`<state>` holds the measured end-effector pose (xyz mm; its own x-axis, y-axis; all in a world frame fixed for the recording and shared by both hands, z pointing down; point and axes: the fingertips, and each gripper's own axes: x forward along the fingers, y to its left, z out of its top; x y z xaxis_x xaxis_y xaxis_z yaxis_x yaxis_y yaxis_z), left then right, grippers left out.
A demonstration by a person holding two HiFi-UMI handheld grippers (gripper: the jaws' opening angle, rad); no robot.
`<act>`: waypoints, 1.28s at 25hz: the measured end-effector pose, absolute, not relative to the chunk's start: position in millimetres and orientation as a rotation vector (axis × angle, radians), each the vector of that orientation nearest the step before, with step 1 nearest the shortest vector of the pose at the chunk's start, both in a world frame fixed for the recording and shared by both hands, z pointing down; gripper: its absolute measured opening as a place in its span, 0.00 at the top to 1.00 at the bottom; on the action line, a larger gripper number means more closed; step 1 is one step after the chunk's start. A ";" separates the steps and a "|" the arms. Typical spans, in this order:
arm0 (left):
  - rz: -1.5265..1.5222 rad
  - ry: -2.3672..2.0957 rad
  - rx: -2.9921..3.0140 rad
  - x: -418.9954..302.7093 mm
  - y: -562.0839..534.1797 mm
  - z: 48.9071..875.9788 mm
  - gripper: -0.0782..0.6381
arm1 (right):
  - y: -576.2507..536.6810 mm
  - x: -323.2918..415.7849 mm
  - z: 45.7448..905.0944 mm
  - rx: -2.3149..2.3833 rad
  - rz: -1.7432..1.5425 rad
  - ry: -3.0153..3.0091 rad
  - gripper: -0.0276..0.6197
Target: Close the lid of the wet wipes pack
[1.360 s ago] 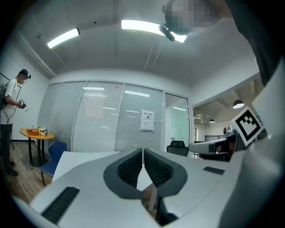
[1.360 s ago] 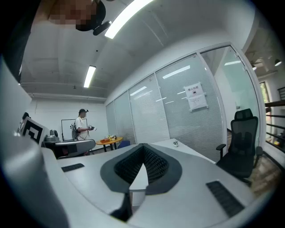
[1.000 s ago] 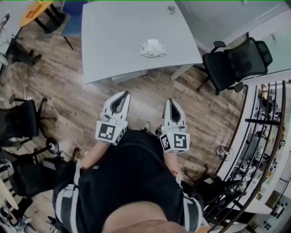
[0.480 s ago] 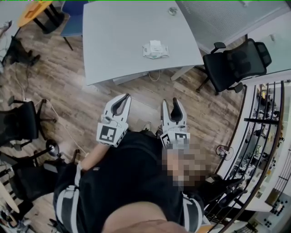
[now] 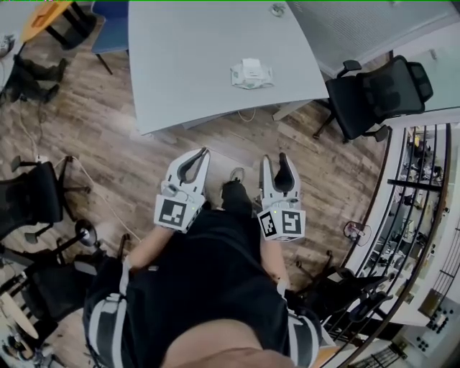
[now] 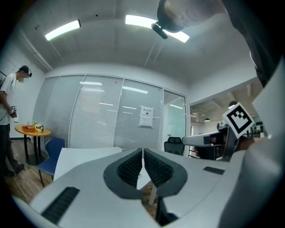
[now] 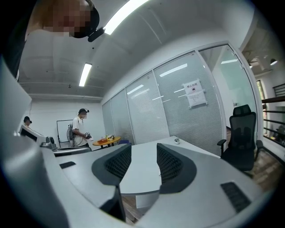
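The wet wipes pack (image 5: 251,74), white with a pale flap on top, lies on the grey table (image 5: 187,65), towards its near right part. It is too small to tell how the lid stands. Both grippers are held in front of the person's body, over the wooden floor short of the table. My left gripper (image 5: 203,151) (image 6: 142,150) is shut, its pads together on nothing. My right gripper (image 5: 276,159) (image 7: 144,149) is open; its jaws have just opened and only the table top (image 7: 142,167) shows between them. The pack is in neither gripper view.
A black office chair (image 5: 377,93) stands right of the table, another (image 5: 32,190) at the left. A small object (image 5: 277,10) sits at the table's far edge. An orange round table (image 5: 50,18), a blue chair (image 5: 115,29) and a standing person (image 7: 80,127) are beyond.
The right gripper's jaws went from shut to open. The person and both grippers have come closer to the table; the pack sits lower and further right in the head view.
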<state>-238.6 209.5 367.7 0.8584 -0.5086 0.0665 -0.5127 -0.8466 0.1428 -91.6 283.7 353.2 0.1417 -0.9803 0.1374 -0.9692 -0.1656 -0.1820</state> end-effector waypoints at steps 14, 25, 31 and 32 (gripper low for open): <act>0.173 -0.938 2.908 -113.9 123.8 383.0 0.84 | 180.8 31.0 367.4 -2.192 -0.343 2.149 0.67; 0.554 -0.930 2.952 -48.7 64.4 426.5 0.84 | 112.2 101.0 389.8 -2.090 -0.417 2.264 0.67; 0.744 -0.730 2.959 -16.8 21.1 471.0 0.80 | 76.8 123.8 406.9 -2.103 -0.453 2.270 0.67; 0.781 -0.685 2.960 -11.5 14.0 479.1 0.75 | 70.0 126.8 408.9 -2.109 -0.457 2.270 0.67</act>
